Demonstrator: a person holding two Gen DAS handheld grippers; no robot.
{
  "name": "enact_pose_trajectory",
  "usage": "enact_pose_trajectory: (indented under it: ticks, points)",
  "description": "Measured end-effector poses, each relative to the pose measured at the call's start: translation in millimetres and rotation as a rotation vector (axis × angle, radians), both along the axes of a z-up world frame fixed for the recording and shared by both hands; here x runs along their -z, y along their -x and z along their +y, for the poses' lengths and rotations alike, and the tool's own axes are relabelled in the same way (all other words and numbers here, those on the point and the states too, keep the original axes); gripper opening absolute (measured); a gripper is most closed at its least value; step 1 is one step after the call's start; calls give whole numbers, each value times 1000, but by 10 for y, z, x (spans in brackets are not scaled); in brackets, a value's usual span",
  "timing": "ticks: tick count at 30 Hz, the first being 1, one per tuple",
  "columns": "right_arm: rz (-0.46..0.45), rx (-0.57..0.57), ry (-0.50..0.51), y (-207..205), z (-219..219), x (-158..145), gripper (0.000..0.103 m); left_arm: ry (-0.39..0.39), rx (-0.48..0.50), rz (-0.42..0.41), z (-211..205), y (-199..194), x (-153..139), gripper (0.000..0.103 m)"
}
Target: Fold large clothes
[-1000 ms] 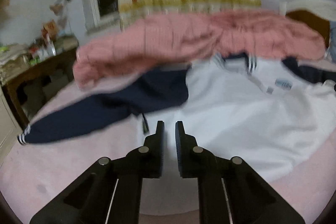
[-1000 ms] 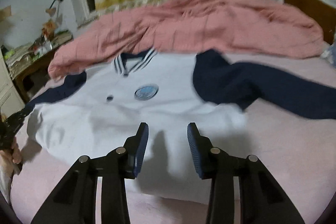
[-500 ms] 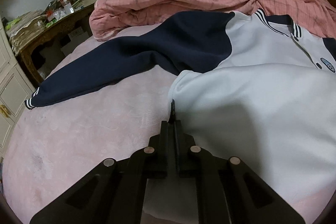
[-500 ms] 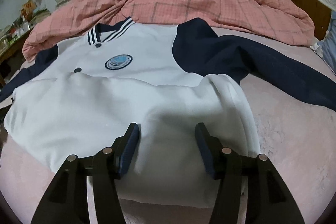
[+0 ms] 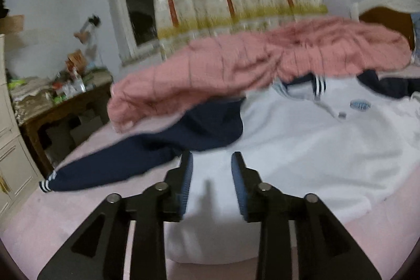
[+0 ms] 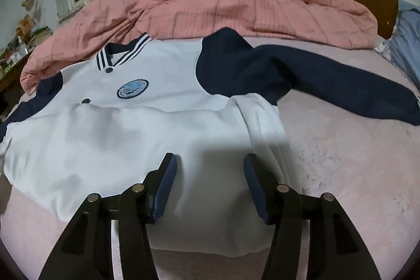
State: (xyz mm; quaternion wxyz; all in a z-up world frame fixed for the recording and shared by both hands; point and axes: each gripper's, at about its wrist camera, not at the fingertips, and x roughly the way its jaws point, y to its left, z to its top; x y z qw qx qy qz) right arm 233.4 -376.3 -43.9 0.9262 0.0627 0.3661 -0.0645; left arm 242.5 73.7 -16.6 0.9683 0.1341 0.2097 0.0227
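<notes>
Jacket (image 6: pixel 147 127) lies on bed (image 6: pixel 354 175); quilt (image 6: pixel 236 4) behind, seemingly touching its collar.

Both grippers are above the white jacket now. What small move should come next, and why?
Probably move the left gripper, whose jaws are opening with nothing between them, over to the navy sleeve. It lies spread out on the pink bed, unfolded.

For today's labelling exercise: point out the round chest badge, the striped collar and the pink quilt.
round chest badge (image 6: pixel 132 88), right wrist view, centre of the blue emblem.
striped collar (image 6: pixel 136 45), right wrist view, its striped right band.
pink quilt (image 6: pixel 236 1), right wrist view, middle of the crumpled heap.
</notes>
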Motion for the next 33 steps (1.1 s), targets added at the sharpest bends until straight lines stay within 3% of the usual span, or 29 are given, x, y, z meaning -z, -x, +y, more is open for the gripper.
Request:
enact_pose_trajectory:
  ticks: [2,3,8,10,12,14,16,17,19,21,23,25,29,33]
  points:
    - [9,-2,-4,-16,-7,18,57,-39,-66,107,-27,-184,113,23]
    - [10,-3,-6,-12,-10,27,57,-23,-60,162,-3,-266,164,19]
    - [15,-12,-16,-18,-31,44,57,-3,-86,282,63,-436,320,18]
    - [17,-12,-3,-22,-17,44,57,-8,-84,275,46,-417,322,17]
    - [3,-12,-8,-1,-18,35,57,27,-69,234,81,-355,271,18]
    - [-27,-10,-17,46,-25,-1,57,55,-86,131,156,-181,112,18]
    - [-103,5,-1,165,-16,-104,57,31,-139,33,149,63,-80,18]
    - [-144,11,12,233,1,-167,57,32,-149,27,133,168,-167,18]
    - [-246,20,41,407,58,-329,57,105,-100,0,89,431,-427,18]
    - [-340,-1,51,581,135,-515,58,110,-63,-74,-39,670,-686,18]
    - [-410,-27,37,738,200,-736,73,114,-22,-153,-232,870,-940,22]
    - [-489,-35,18,938,242,-977,81,153,44,-178,-431,961,-1171,26]
    - [-595,-39,30,1249,244,-1386,88,191,144,-279,-877,1098,-1688,28]
    - [-649,98,21,1578,-16,-1827,93,251,253,-396,-1268,1240,-2224,46]
